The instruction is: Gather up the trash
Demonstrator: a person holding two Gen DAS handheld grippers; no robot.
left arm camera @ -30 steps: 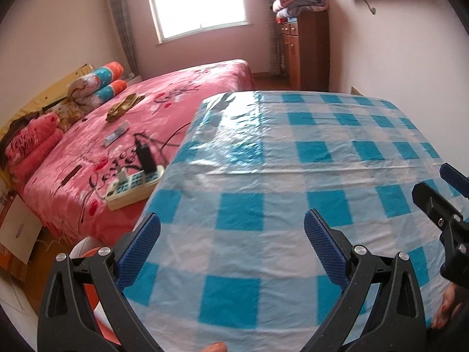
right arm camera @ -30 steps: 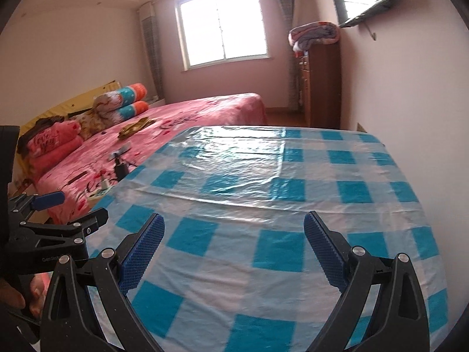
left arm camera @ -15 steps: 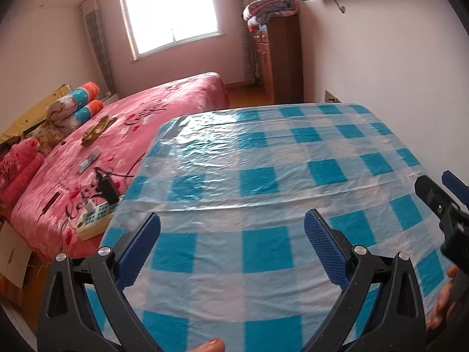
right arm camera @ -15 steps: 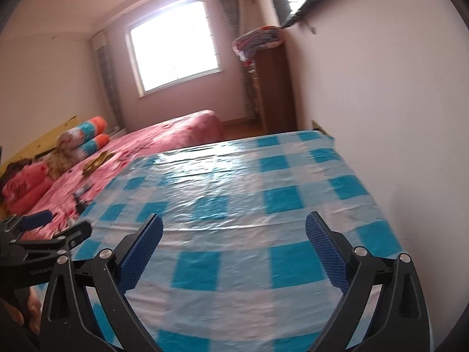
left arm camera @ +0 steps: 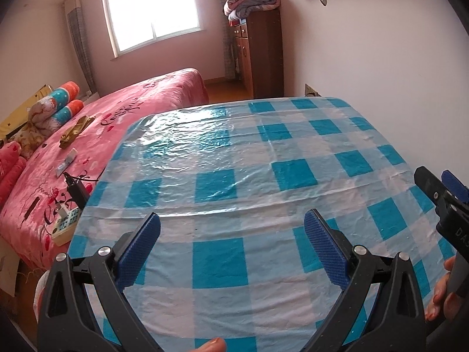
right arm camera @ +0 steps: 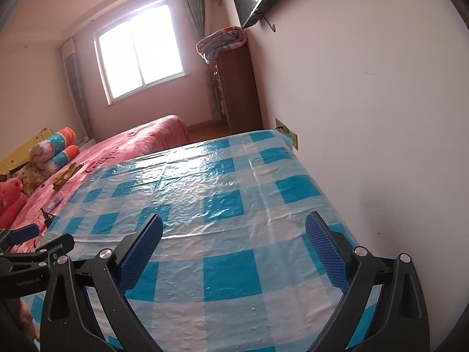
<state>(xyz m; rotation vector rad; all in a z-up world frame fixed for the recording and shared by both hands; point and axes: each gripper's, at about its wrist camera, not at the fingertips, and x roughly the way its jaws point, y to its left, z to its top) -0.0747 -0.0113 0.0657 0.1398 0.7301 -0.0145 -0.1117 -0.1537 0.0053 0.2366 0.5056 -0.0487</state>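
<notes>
No trash shows in either view. A table with a blue and white checked plastic cloth [left arm camera: 234, 176] fills both views, and it also shows in the right wrist view [right arm camera: 222, 202]. My left gripper [left arm camera: 231, 234] is open and empty above the table's near edge. My right gripper [right arm camera: 233, 234] is open and empty above the table's near right part, close to the wall. The right gripper shows at the right edge of the left wrist view [left arm camera: 439, 193]. The left gripper shows at the left edge of the right wrist view [right arm camera: 32, 249].
A pink bed [left arm camera: 117, 123] stands left of the table with a power strip [left arm camera: 66, 224], cables, pillows [left arm camera: 58, 108] and small items on it. A white wall [right arm camera: 381, 117] runs along the table's right side. A wooden cabinet [left arm camera: 261, 52] with folded blankets stands at the back.
Both grippers have turned to the right and tilted up. The bed has slid left in both views and the wall now fills more of the right wrist view. Both jaws stay open.
</notes>
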